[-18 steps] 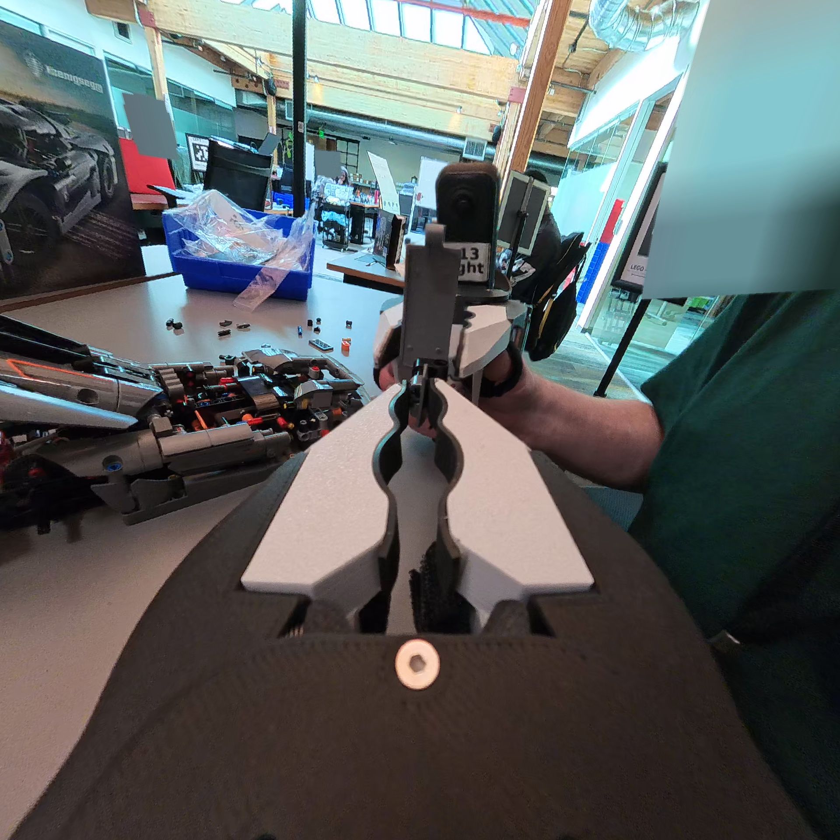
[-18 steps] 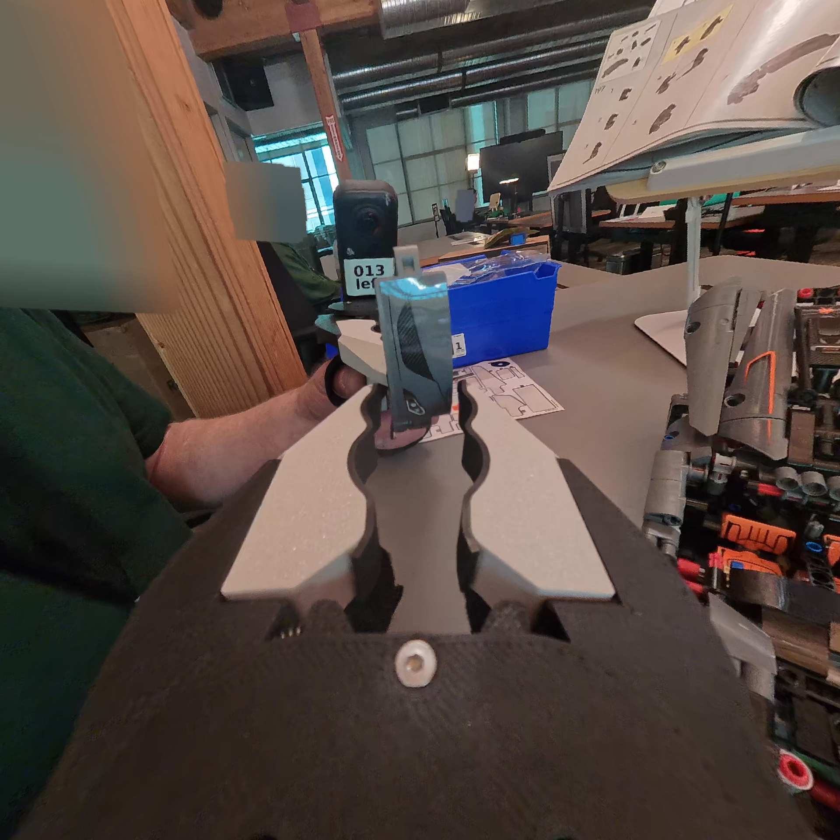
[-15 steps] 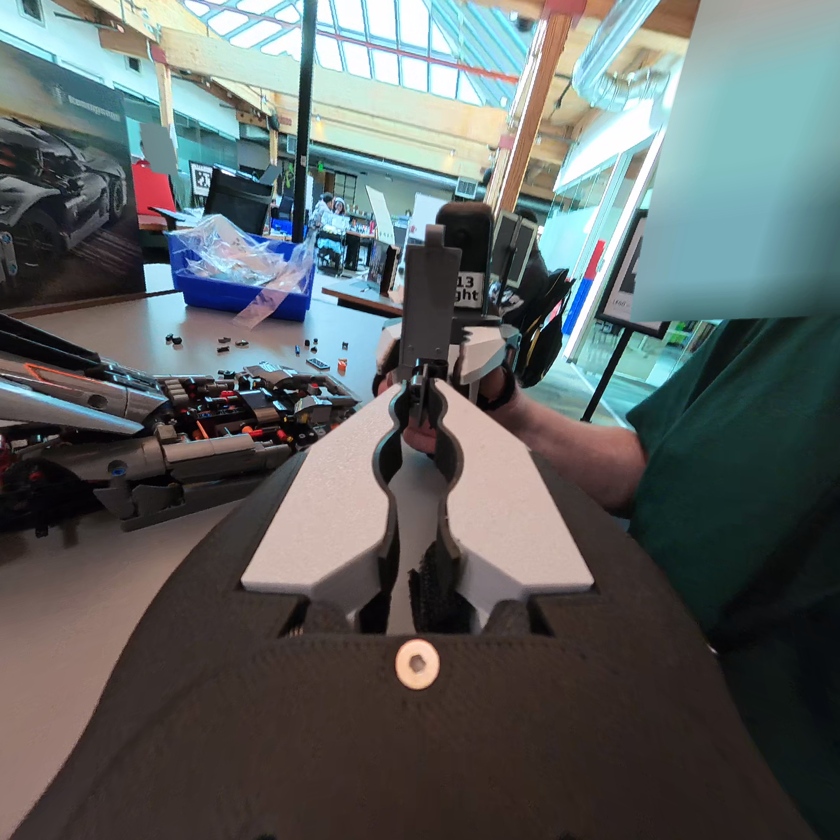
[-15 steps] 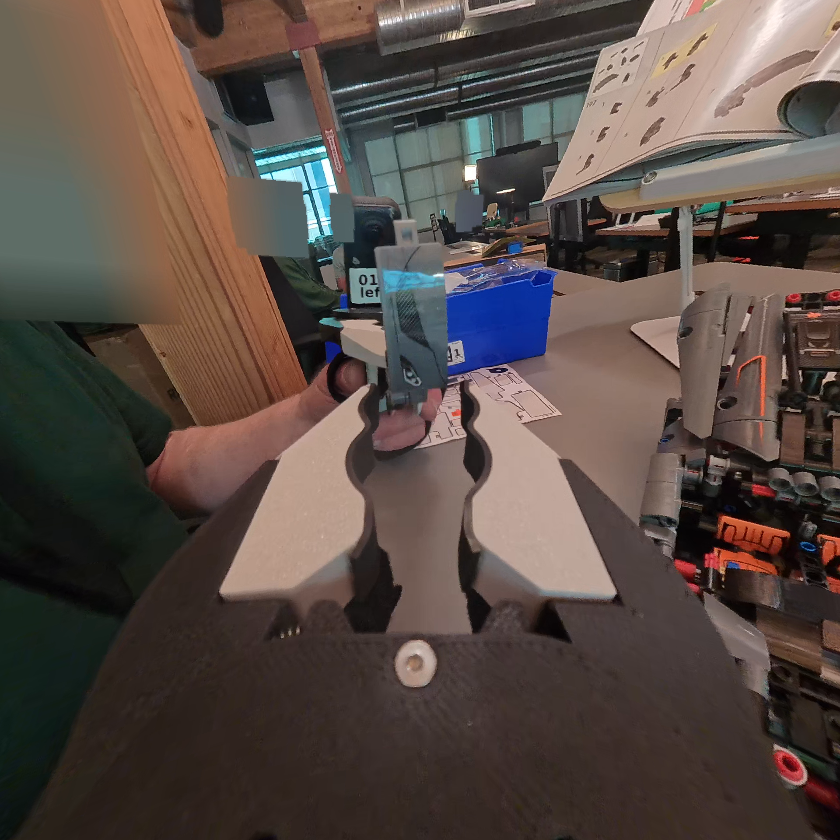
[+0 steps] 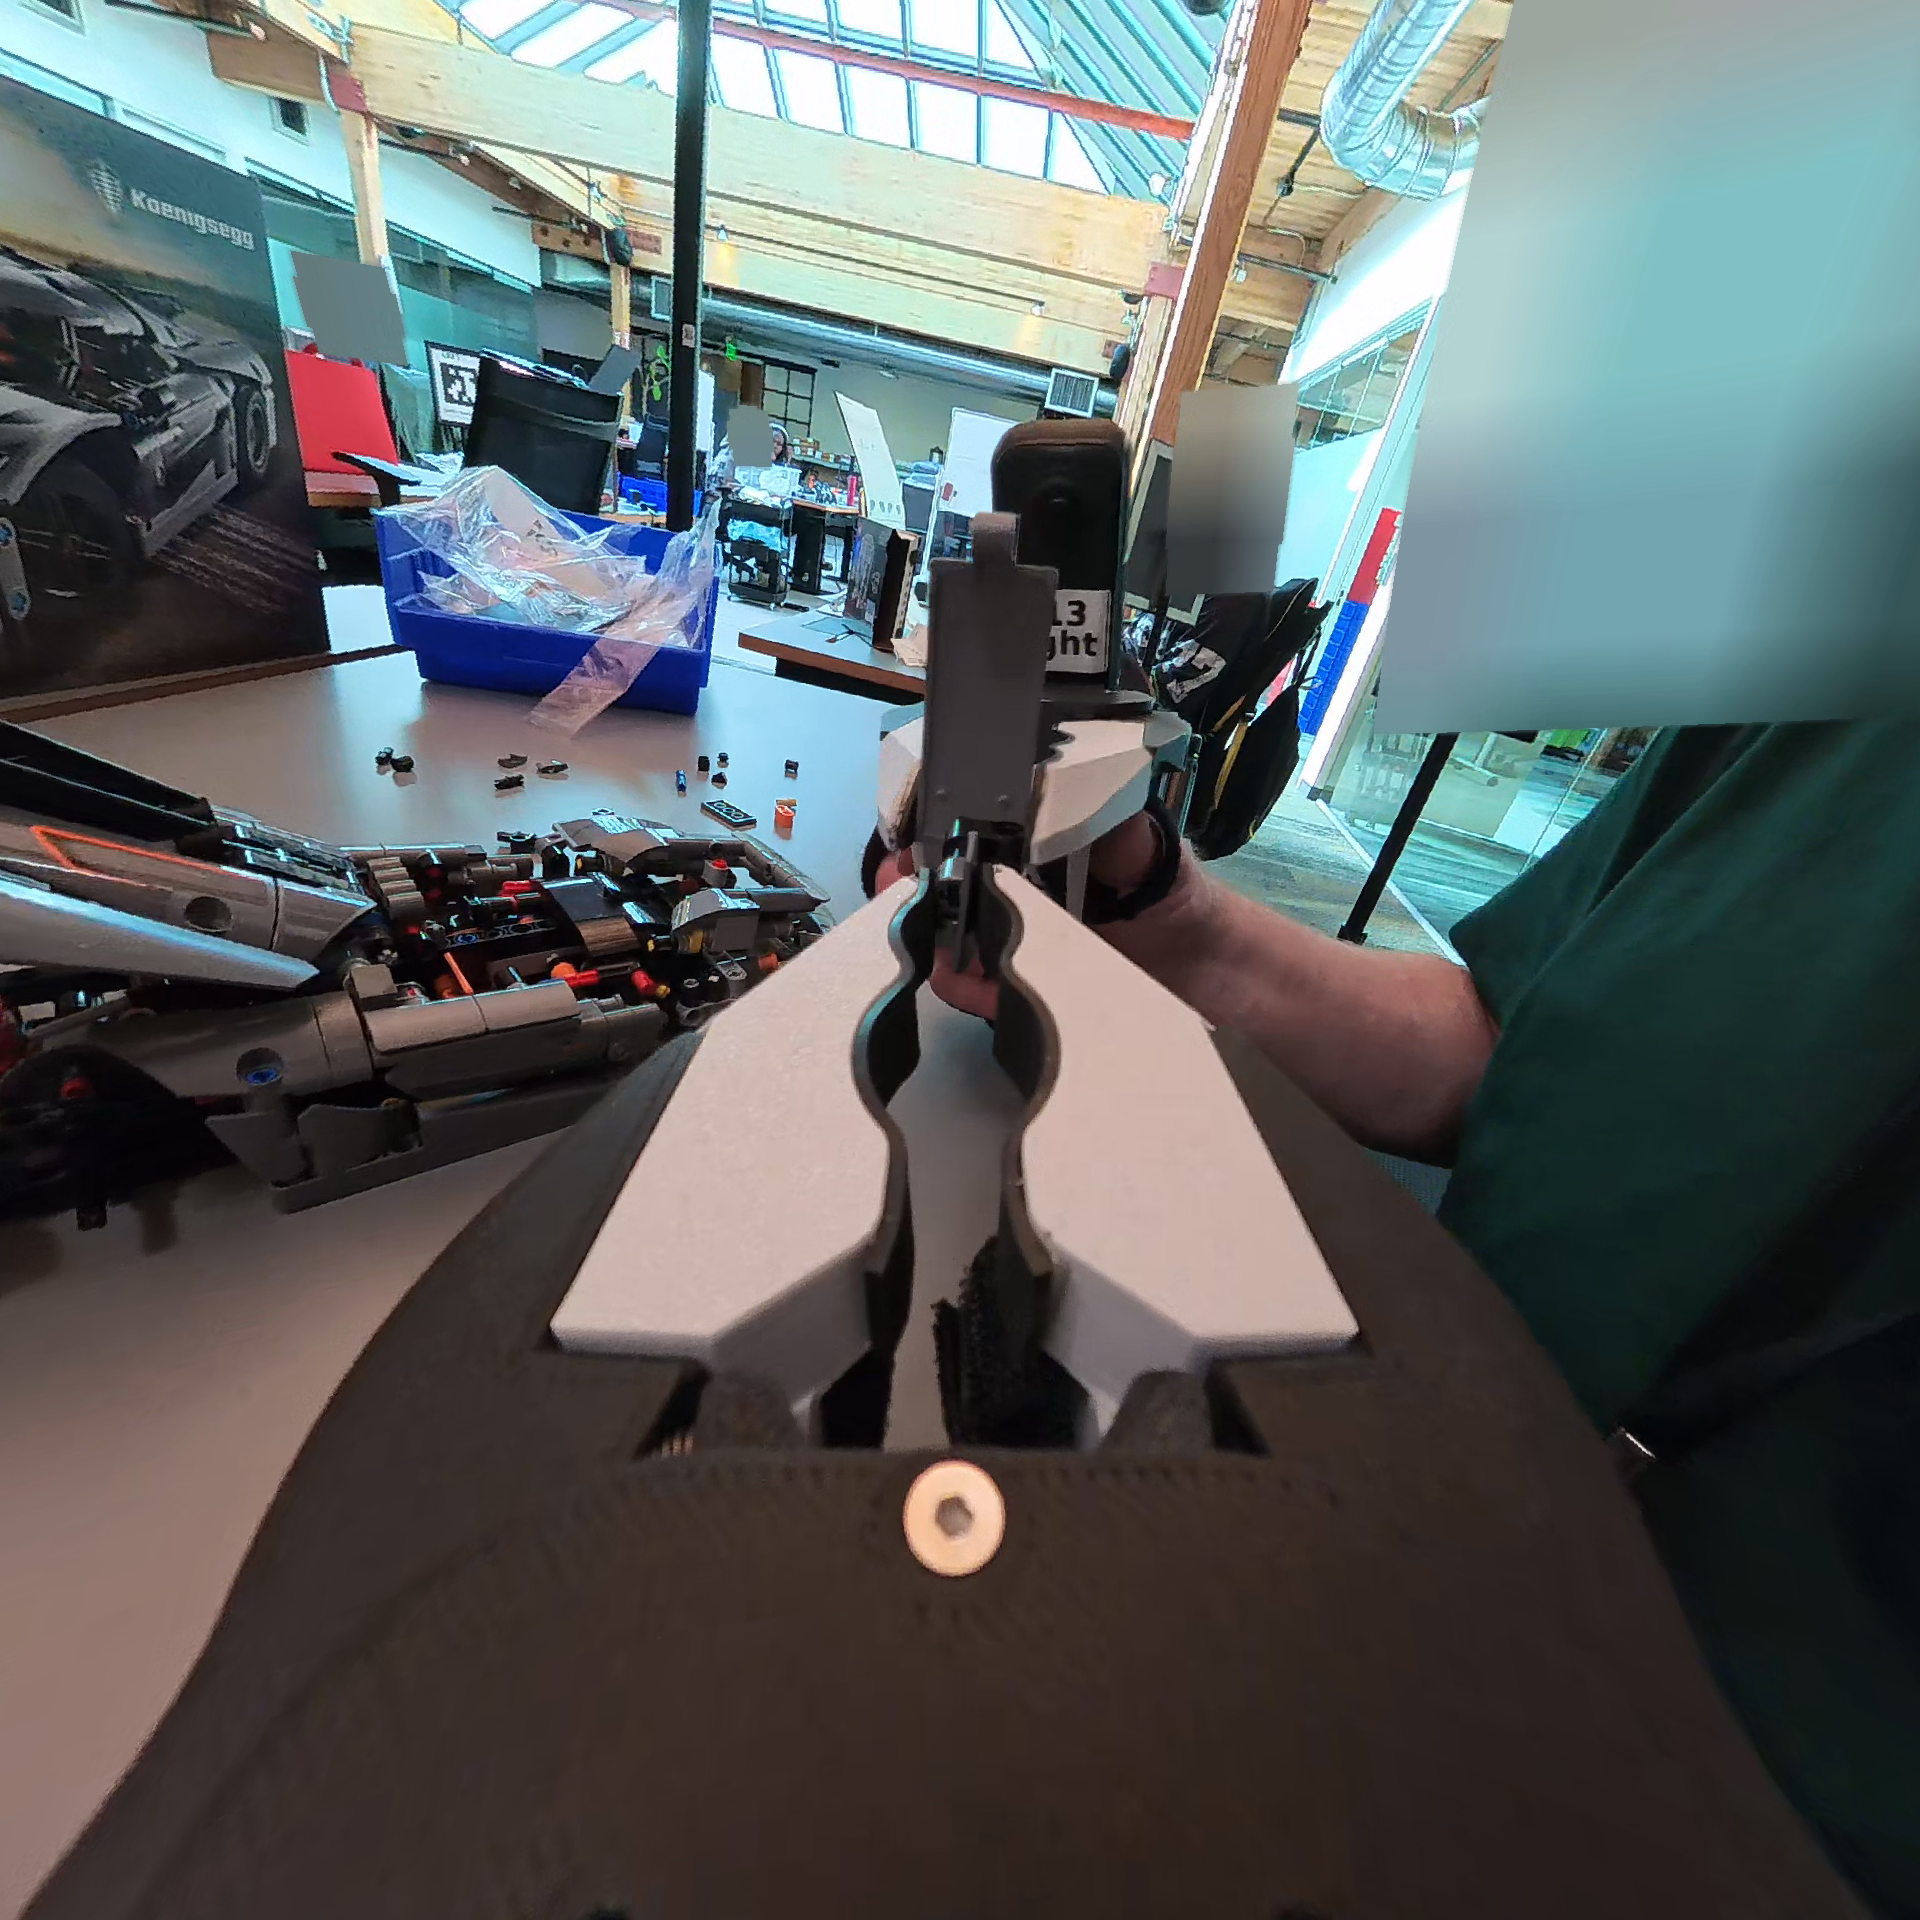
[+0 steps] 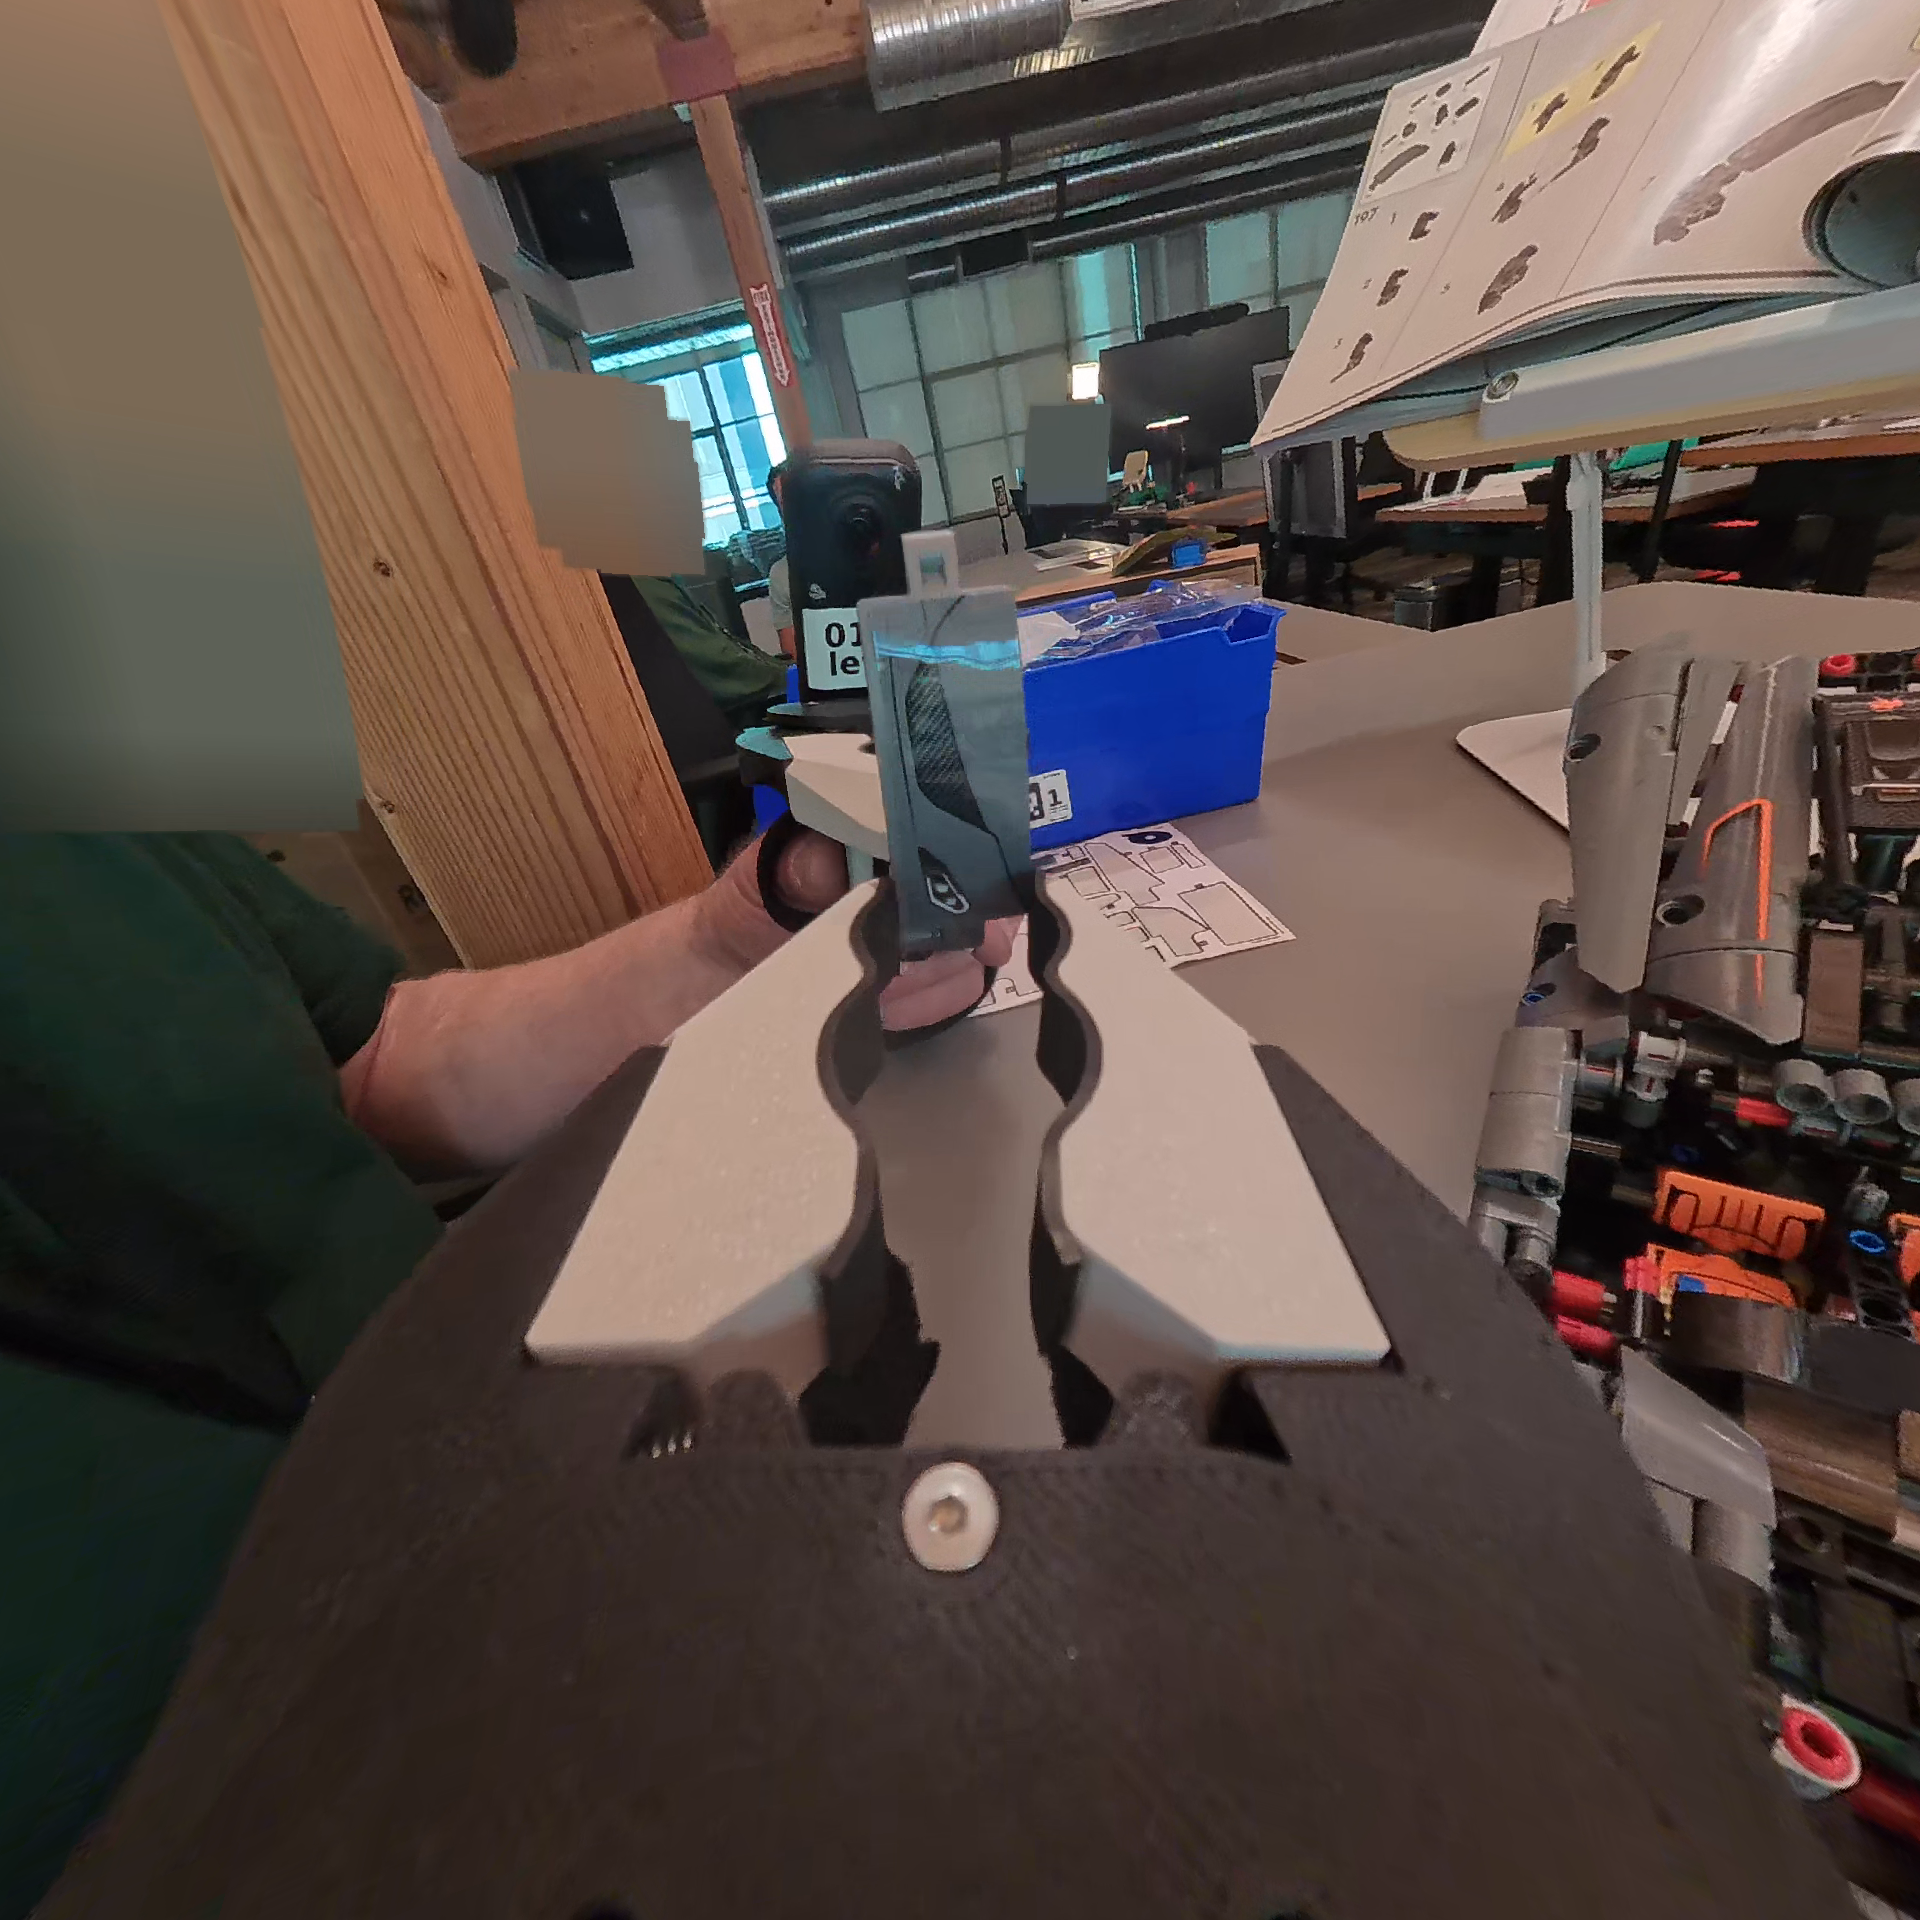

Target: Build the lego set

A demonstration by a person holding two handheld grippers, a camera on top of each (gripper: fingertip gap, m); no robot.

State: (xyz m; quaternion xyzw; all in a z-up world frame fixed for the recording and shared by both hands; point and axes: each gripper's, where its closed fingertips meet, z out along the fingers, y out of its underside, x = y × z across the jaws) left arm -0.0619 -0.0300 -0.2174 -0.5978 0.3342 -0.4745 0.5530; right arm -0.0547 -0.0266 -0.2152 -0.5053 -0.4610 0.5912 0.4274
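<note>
My left gripper (image 5: 961, 906) is shut on the lower edge of a grey lego panel (image 5: 982, 707) and holds it upright above the table. In the right wrist view the panel (image 6: 948, 790) shows a dark carbon-pattern sticker on its face. My right gripper (image 6: 956, 912) is open and faces the left one, with its fingertips on either side of the panel's lower end. Whether they touch it I cannot tell. The right gripper also shows behind the panel in the left wrist view (image 5: 1091, 790). The part-built grey, black and orange lego car (image 5: 364, 966) lies on the table (image 5: 208, 1455).
Small loose lego pieces (image 5: 623, 774) lie behind the car, with a blue bin (image 5: 561, 644) of plastic bags further back. A sticker sheet (image 6: 1153, 904) and another blue bin (image 6: 1143, 717) sit beyond my right gripper. An instruction booklet (image 6: 1621, 197) rests on a stand. A person's arms hold both grippers. My left and right fingertips are right by each other.
Both grippers have shifted slightly while facing each other. The panel stays in my left gripper and now sits a little lower between my right fingertips.
</note>
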